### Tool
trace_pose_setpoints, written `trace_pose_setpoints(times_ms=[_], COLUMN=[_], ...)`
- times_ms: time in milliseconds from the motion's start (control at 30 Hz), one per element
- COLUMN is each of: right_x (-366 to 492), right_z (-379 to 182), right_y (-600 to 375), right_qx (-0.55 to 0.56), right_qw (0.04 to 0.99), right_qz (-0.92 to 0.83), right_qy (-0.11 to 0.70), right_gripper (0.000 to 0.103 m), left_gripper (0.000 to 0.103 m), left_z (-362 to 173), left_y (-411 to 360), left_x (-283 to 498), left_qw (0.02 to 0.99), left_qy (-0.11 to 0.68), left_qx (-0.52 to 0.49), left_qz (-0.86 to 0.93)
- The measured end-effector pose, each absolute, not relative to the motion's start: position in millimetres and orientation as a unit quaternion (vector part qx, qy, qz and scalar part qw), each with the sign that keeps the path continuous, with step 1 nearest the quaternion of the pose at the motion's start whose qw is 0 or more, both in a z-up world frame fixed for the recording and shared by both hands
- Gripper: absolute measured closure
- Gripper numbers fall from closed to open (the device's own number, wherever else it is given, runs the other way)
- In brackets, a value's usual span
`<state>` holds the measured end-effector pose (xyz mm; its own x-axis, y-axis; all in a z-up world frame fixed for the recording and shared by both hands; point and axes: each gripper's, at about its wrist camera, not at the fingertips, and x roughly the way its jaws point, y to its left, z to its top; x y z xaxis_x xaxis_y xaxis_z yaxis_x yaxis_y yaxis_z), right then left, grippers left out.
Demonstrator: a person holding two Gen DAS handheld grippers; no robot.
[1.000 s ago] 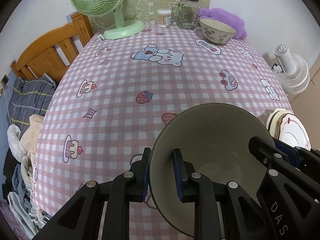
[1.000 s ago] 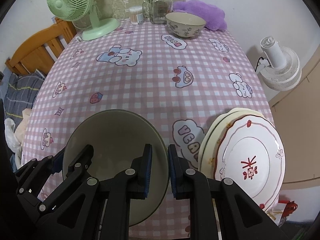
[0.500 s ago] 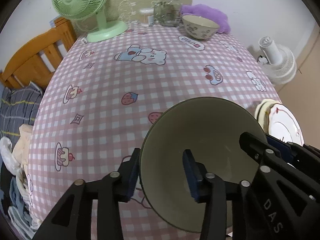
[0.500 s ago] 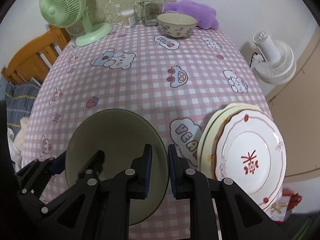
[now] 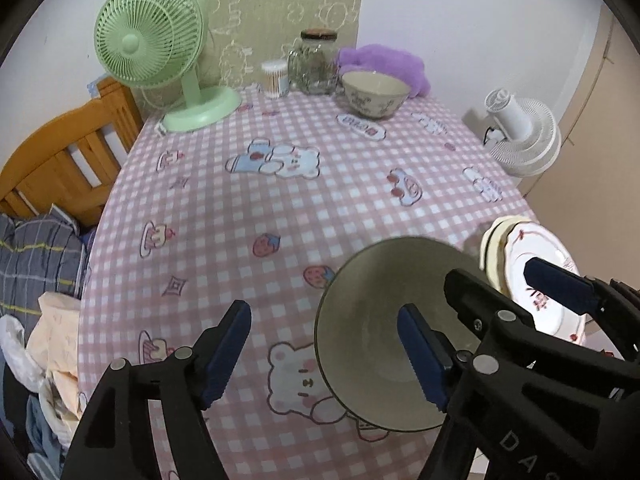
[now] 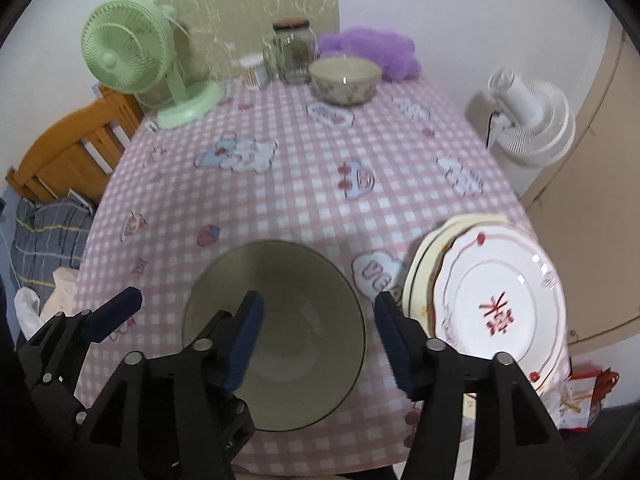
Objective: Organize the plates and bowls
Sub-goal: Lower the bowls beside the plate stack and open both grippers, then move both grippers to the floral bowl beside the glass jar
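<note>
Olive bowl (image 6: 276,336) on table; both tools spread; "DA" lettering (image 5: 516,446) readable.

Left gripper (image 5: 324,354) gapes wide around the olive bowl's (image 5: 372,328) rim — plates (image 5: 516,256) just beside.

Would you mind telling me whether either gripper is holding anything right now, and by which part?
Nothing is held. The left gripper and right gripper are both open, each straddling a rim of the grey-green bowl, which sits on the table.
</note>
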<state>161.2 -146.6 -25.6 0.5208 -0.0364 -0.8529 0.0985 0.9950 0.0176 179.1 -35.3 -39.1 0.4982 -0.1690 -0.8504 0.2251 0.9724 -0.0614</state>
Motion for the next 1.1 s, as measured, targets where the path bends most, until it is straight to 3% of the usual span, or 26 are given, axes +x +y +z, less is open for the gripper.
trace_pose_setpoints(times_ms=[467,1100], right_x=[182,288], right_z=[29,45], right_y=[-168,-235], right_qx=[0.033,0.005], right_qw=[0.903,0.907], right_qz=[-0.033,0.039], right_qy=[0.427,0.42], right_gripper=[0.034,0.034], left_gripper=[0.026,0.026], left_z=[13,28], left_y=[-55,-125], left_x=[204,290], left_qw=[0.898,0.907], left_qy=[0.427,0.421], left_qx=[0.02,-0.004], left_qz=[-0.106,-0.005])
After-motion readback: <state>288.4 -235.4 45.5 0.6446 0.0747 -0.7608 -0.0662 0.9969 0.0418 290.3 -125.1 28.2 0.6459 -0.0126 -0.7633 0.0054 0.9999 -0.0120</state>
